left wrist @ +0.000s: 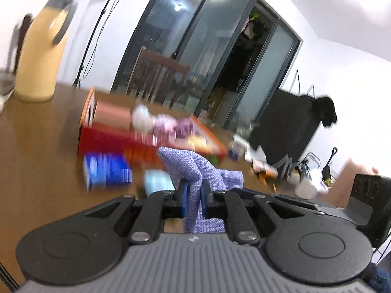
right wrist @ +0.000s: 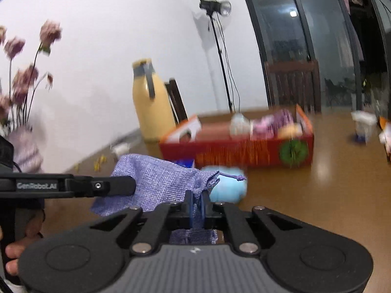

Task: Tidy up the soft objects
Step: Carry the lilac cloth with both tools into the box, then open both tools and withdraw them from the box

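A purple woven drawstring pouch (left wrist: 193,168) is held above the wooden table by both grippers. My left gripper (left wrist: 193,191) is shut on one part of it. My right gripper (right wrist: 197,199) is shut on its gathered neck end; the pouch (right wrist: 156,183) spreads to the left there, and the left gripper (right wrist: 133,186) comes in from the left side. A light blue soft object (right wrist: 229,189) lies on the table just behind the pouch, also in the left wrist view (left wrist: 157,182). A red open box (right wrist: 244,151) holds a white and pink soft toy (right wrist: 266,122).
A yellow thermos jug (right wrist: 151,102) stands behind the box at the table's far edge. A blue packet (left wrist: 107,169) lies beside the red box (left wrist: 117,139). A vase of pink flowers (right wrist: 22,131) is at the left. Small packets (right wrist: 364,124) lie at the right. Chairs (left wrist: 156,78) stand behind the table.
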`<state>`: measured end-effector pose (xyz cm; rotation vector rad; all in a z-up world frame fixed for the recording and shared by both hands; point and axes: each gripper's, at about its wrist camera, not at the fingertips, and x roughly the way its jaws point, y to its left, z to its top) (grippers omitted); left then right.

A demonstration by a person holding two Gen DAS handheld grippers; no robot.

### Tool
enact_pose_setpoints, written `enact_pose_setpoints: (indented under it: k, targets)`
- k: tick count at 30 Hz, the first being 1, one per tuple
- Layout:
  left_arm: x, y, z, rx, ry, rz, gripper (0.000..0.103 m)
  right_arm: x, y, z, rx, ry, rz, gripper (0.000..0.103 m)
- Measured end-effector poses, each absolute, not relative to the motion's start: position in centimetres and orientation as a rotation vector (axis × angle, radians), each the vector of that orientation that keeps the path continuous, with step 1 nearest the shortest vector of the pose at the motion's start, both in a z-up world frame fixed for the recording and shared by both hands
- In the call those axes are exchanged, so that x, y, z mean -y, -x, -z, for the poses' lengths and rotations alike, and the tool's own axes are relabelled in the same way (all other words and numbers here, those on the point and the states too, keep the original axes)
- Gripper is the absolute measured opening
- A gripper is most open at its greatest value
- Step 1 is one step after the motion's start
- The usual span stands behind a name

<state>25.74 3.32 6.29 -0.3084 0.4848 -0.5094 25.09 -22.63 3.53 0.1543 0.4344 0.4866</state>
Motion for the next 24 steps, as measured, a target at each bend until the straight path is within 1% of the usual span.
enact_pose_setpoints:
  k: [3,6,8,11,14,15,16,17,18,19,20,21,22,24]
  targets:
    - [-3.6,-33.2,-8.6,-0.509,0.292,0.508,0.011,21.4,-31.9,-6.2,-0.417,-0.097,-0.492,0.005]
    - [-3.9,-41.7,-8.5,-0.607,0.292,0.478,0.011,19.6,-40.2,-7.0,-0.488,-0.077,-0.487,0.006]
    - [-4.1,-46.8,-7.5,-0.671,0.266,0.411,0.010,18.0,-46.5,-6.2,-0.589,-0.086,-0.484,0.006]
    - [-3.7,-52.3,-5.3,-0.762,0.176,0.346,0.011,15.6,-52.8,-4.1,-0.698,-0.081,-0.437,0.006]
    - [-3.3,-54.4,-3.6,-0.811,0.104,0.322,0.013,14.1,-55.4,-1.8,-0.766,-0.086,-0.400,0.007]
    - [-3.3,-54.4,-3.5,-0.793,0.076,0.329,0.016,13.7,-55.7,-1.2,-0.774,-0.079,-0.392,0.009]
    - [-3.5,-54.3,-3.4,-0.776,0.061,0.323,0.026,13.4,-55.8,-0.8,-0.781,-0.064,-0.391,0.013]
    - [-3.6,-53.9,-3.4,-0.766,0.061,0.319,0.032,13.1,-55.8,-0.3,-0.784,-0.048,-0.394,0.014]
    - [-3.8,-53.8,-3.5,-0.759,0.069,0.319,0.043,13.0,-55.8,0.1,-0.786,-0.040,-0.394,0.015]
    - [-4.0,-53.7,-3.6,-0.752,0.074,0.328,0.049,12.9,-55.8,0.2,-0.786,-0.037,-0.397,0.017]
    - [-4.0,-53.4,-3.7,-0.752,0.072,0.338,0.051,13.0,-55.6,0.1,-0.780,-0.040,-0.404,0.018]
    - [-4.0,-53.3,-3.8,-0.752,0.068,0.345,0.053,13.2,-55.5,-0.1,-0.769,-0.056,-0.409,0.025]
    - [-4.1,-53.0,-4.0,-0.748,0.065,0.340,0.053,13.5,-55.2,-0.5,-0.756,-0.068,-0.404,0.028]
    - [-4.5,-52.1,-4.9,-0.746,0.060,0.314,0.053,13.9,-54.4,-1.4,-0.735,-0.061,-0.390,0.028]
